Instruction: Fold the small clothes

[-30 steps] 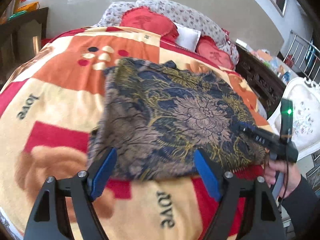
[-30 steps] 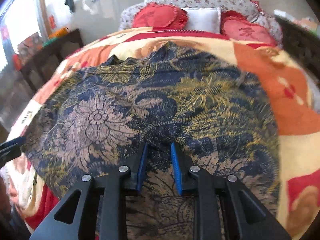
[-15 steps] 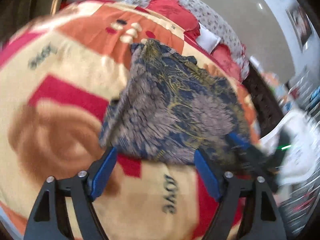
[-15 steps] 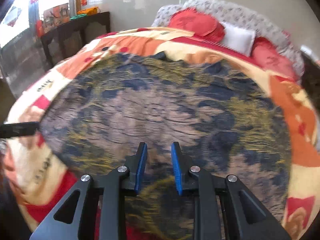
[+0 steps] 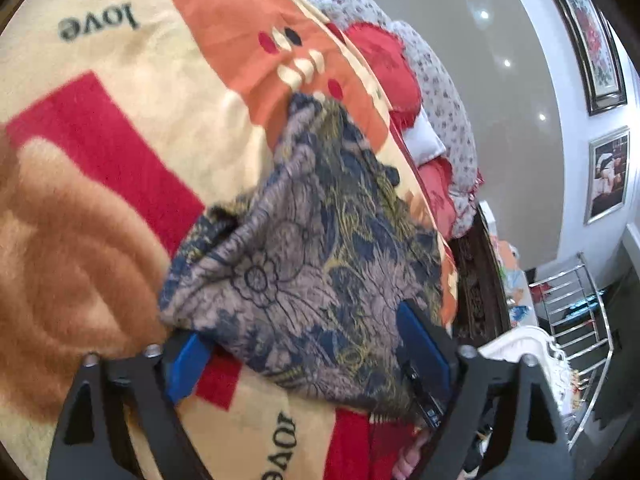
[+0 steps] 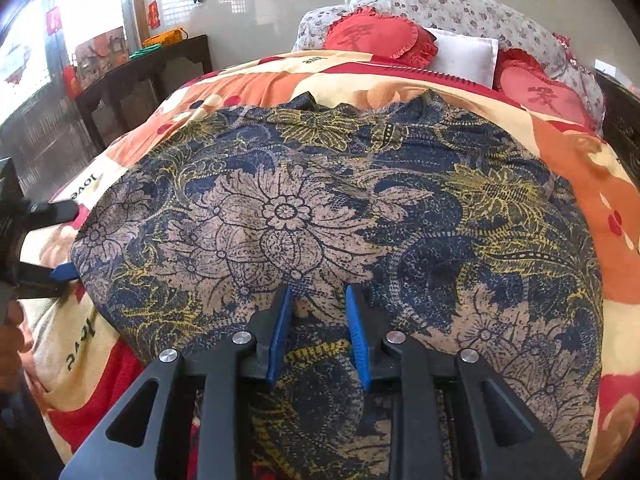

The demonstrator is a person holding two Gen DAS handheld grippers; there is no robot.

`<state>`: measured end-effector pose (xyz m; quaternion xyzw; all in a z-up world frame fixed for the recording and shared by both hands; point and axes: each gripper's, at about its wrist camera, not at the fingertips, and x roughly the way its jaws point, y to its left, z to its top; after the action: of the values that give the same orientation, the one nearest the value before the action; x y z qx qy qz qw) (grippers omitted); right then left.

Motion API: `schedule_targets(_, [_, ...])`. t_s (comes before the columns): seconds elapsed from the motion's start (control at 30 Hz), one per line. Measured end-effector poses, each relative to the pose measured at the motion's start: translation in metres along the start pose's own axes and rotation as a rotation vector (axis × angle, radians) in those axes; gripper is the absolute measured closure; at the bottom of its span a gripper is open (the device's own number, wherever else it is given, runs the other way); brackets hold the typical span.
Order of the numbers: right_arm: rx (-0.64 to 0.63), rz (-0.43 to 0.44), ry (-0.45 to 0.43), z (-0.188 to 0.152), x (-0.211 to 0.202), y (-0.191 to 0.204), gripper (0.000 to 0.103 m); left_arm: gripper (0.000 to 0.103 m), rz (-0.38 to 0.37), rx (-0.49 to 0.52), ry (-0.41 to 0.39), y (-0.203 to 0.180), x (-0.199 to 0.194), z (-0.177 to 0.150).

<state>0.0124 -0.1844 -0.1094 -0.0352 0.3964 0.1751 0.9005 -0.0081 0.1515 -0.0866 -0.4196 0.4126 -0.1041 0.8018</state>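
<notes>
Cloth [image 6: 320, 216], dark blue with tan flowers and yellow leaves, lies spread over the blanket [image 6: 600, 216] on the bed and fills the middle of my right wrist view. My right gripper [image 6: 318, 332], at the bottom centre of that view, has its jaws pressed together on the near edge of the cloth, which bunches up between the blue pads. In the left wrist view the scene is tilted, and the cloth [image 5: 320, 264] runs from the centre down towards the lower right. My left gripper [image 5: 308, 356] has just been narrowing its jaws but they stand spread, with the near corner of the cloth between them and not pinched. Red cushions [image 6: 380, 36] sit at the head of the bed.
</notes>
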Motion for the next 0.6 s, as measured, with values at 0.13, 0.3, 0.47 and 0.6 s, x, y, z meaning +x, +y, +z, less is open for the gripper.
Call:
schedule_targets(0.13, [0.001,0.001,0.0,0.0,0.001,-0.001,0.102,0.064,0.123,0.11,-0.086,-0.01,-0.007,-0.002])
schedule_targets(0.3, [-0.003,0.005,0.001,-0.001,0.001,-0.001,0.1,0.054,0.137,0.067,-0.04,-0.003,0.011,-0.009])
schedule_targets(0.47, [-0.002,0.006,0.0,-0.001,0.001,-0.002,0.1,0.043,0.119,0.089,-0.068,-0.005,0.006,-0.003])
schedule_targets(0.6, [-0.006,0.002,0.001,-0.001,0.001,-0.001,0.099,0.075,0.14,0.035,-0.069,0.006,0.005,0.001])
